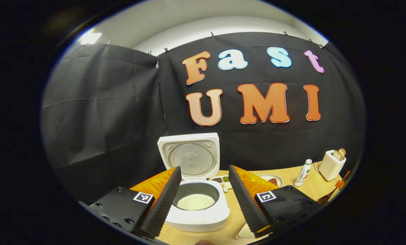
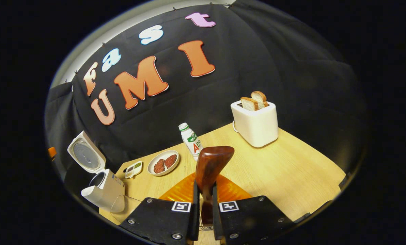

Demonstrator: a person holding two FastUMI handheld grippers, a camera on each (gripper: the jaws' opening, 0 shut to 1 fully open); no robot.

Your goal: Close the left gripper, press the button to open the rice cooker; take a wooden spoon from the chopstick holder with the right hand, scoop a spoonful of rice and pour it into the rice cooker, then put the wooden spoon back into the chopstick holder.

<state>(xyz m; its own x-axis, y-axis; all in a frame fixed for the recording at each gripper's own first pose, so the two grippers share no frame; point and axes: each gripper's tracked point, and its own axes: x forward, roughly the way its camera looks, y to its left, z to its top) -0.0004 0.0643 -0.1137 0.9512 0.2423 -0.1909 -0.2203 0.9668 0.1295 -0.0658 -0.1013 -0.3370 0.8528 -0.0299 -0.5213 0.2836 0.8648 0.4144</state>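
Tabletop rice cooker (image 1: 198,207), rice (image 1: 196,201) inside

left gripper (image 1: 203,192): jaws apart | rice cooker (image 1: 198,204): lid up, rice inside | toaster (image 1: 331,165): right

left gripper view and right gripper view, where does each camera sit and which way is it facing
Left gripper view: rides the left hand-held gripper, facing the open rice cooker with rice inside; its own fingers stand apart.
Right gripper view: rides the right hand-held gripper, tilted, facing across the table to the toaster; its fingers clamp the wooden spoon.
Shared: rice cooker, toaster, bottle, plate.
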